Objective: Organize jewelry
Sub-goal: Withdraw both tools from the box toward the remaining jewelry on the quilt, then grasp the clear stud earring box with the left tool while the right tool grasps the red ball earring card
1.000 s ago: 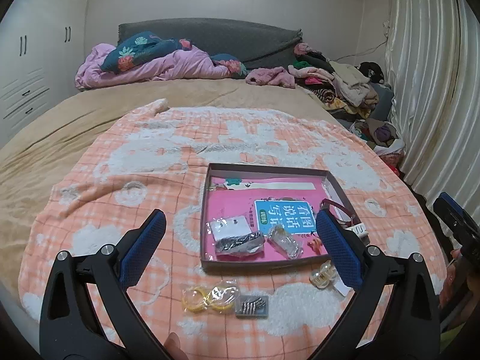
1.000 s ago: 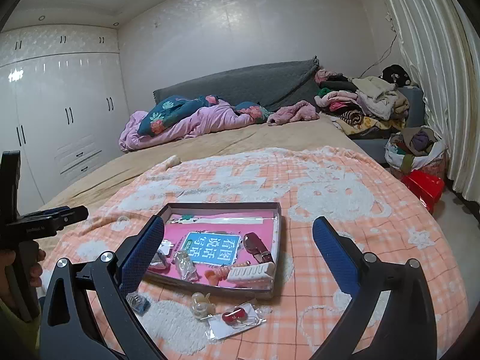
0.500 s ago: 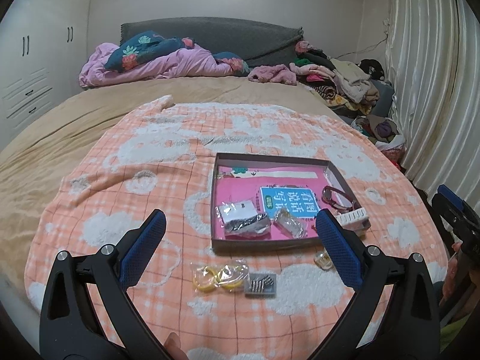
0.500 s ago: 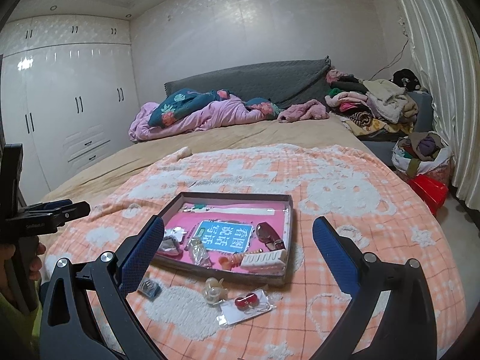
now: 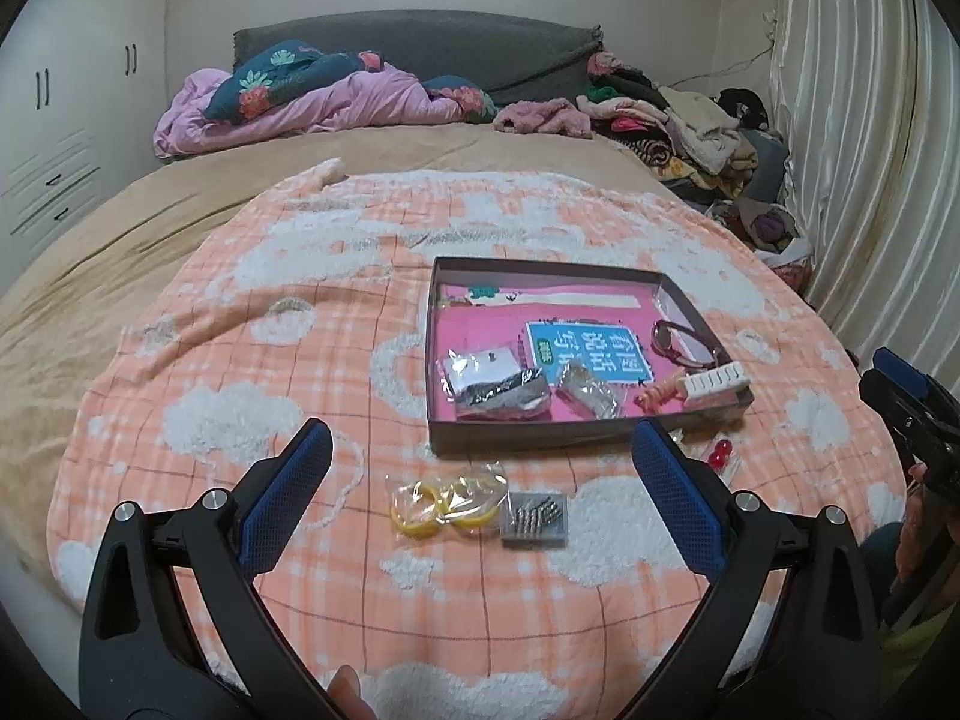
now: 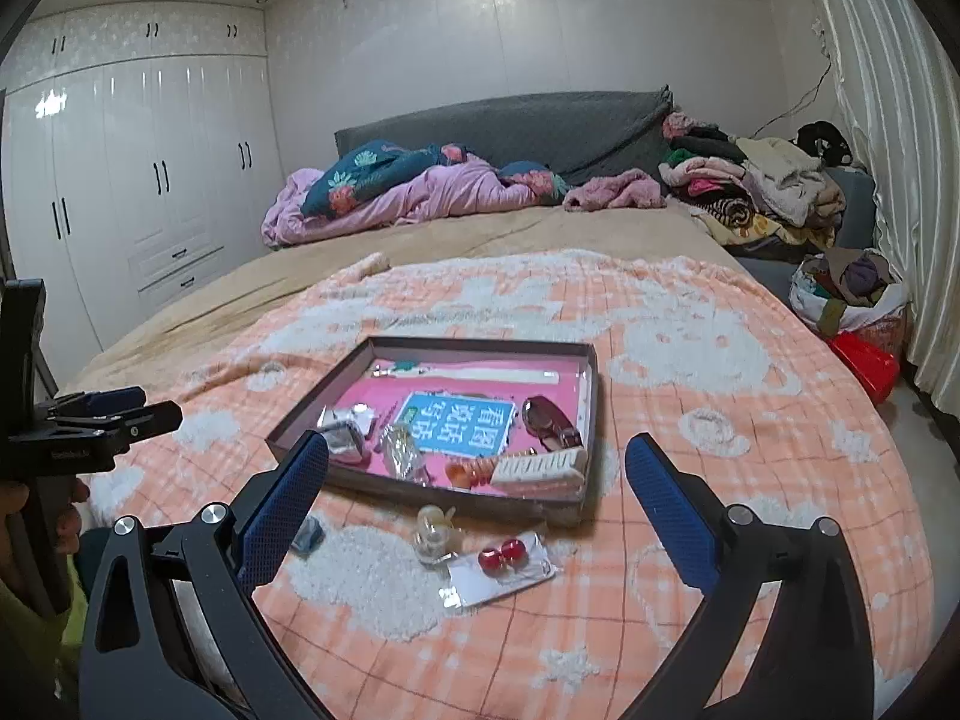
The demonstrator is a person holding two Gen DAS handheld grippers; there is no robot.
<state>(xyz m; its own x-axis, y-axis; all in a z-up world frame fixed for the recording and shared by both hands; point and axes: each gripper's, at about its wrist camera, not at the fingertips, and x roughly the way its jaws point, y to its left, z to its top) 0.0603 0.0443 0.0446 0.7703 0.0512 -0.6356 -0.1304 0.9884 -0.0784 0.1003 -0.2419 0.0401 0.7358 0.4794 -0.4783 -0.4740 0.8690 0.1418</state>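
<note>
A dark shallow box (image 5: 444, 354) with a pink lining lies on the orange checked blanket; it also shows in the right wrist view (image 6: 591, 420). Inside it are bagged jewelry, a blue card, a dark red bracelet (image 5: 684, 342) and a white comb-like piece (image 5: 717, 381). In front of the box lie a bag of yellow rings (image 5: 444, 501), a small bag of dark clips (image 5: 534, 516), a clear clip (image 6: 435, 531) and a card with red bead earrings (image 6: 501, 555). My left gripper (image 5: 480, 492) is open and empty above the yellow rings. My right gripper (image 6: 477, 501) is open and empty above the red earrings.
The blanket (image 5: 270, 372) covers the foot of a tan bed with a pink quilt (image 5: 312, 102) at the head. Clothes are piled at the right (image 5: 690, 132). White wardrobes (image 6: 120, 198) stand at the left. A red bin (image 6: 864, 366) sits on the floor.
Both grippers have drawn back and up from the box, so the box and loose items look smaller and farther. Both stay open and empty.
</note>
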